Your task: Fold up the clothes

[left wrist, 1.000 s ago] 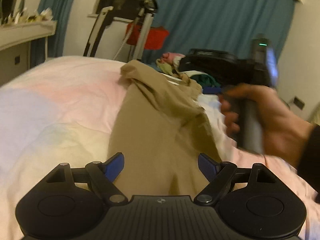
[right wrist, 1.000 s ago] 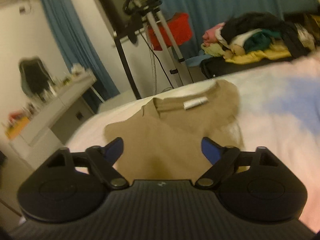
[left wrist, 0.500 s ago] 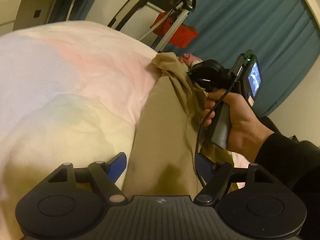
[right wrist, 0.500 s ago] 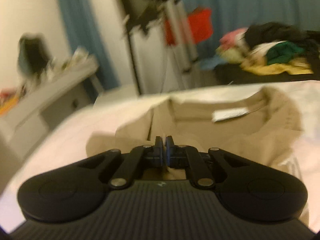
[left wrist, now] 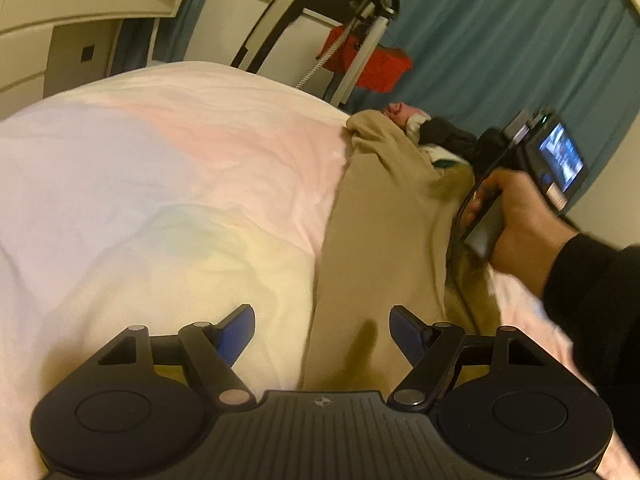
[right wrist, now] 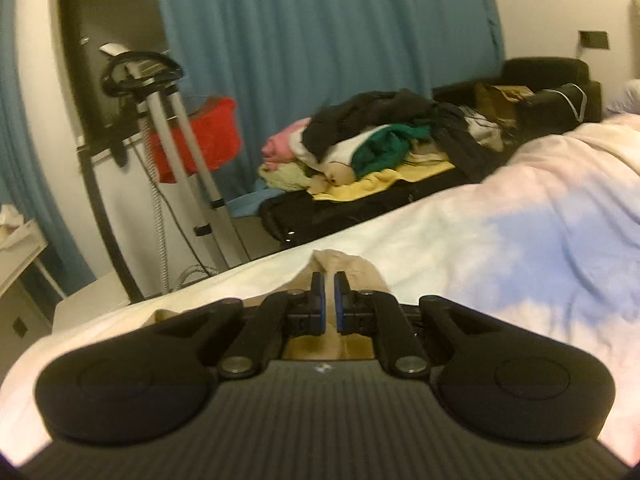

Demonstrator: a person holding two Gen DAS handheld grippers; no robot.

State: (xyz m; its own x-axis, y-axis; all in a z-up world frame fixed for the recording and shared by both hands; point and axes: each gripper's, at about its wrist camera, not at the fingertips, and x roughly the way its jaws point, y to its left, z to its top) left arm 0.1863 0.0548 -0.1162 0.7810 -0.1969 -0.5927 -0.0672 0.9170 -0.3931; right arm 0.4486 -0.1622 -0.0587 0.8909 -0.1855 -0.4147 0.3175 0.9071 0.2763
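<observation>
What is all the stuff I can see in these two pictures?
tan T-shirt: one, tan, partly folded lengthwise on the bed.
bed cover: one, pastel pink, blue and yellow, under the shirt.
clothes pile: one, black, green, yellow, pink, beyond the bed.
red bag: one, red, hanging on the stand.
metal stand: one, silver and black, by the wall.
curtain: blue, behind the pile.
white dresser: one, white, far left.
left tongs: open, over the shirt's near end.
right tongs: nearly closed on shirt fabric.
right hand: holding the right tongs' handle.
</observation>
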